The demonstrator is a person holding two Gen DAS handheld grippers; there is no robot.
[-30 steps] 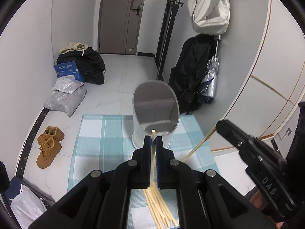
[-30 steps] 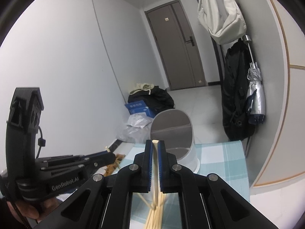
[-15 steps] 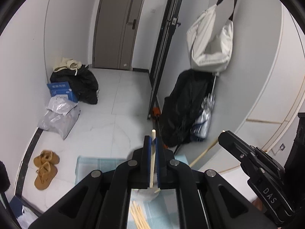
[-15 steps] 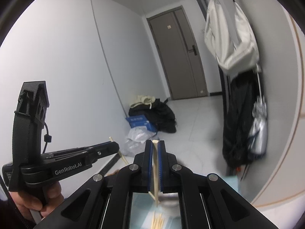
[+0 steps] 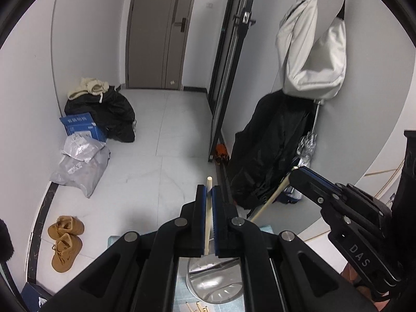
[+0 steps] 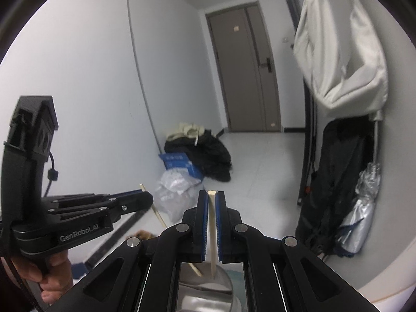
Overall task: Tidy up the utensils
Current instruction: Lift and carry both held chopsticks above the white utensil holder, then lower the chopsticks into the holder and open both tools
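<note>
Left wrist view: the left gripper [image 5: 207,195] pinches a pale wooden chopstick [image 5: 208,215] between pressed-together blue pads, its long axis running twelve to six, lower tip hanging over the shiny round metal holder [image 5: 215,286] directly at six o'clock. At three o'clock, the right gripper [image 5: 295,173] clamps a second pale chopstick [image 5: 270,200], slanting toward seven. Both tips look about equally near the holder's mouth; a straight lowering seems called for.

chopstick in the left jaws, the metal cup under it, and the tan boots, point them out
chopstick [image 5: 208,208], left wrist view, on its shaft between the blue pads
metal cup [image 5: 215,290], left wrist view, on its shiny inside wall
tan boots [image 5: 65,244], left wrist view, on the nearer boot's upper
</note>
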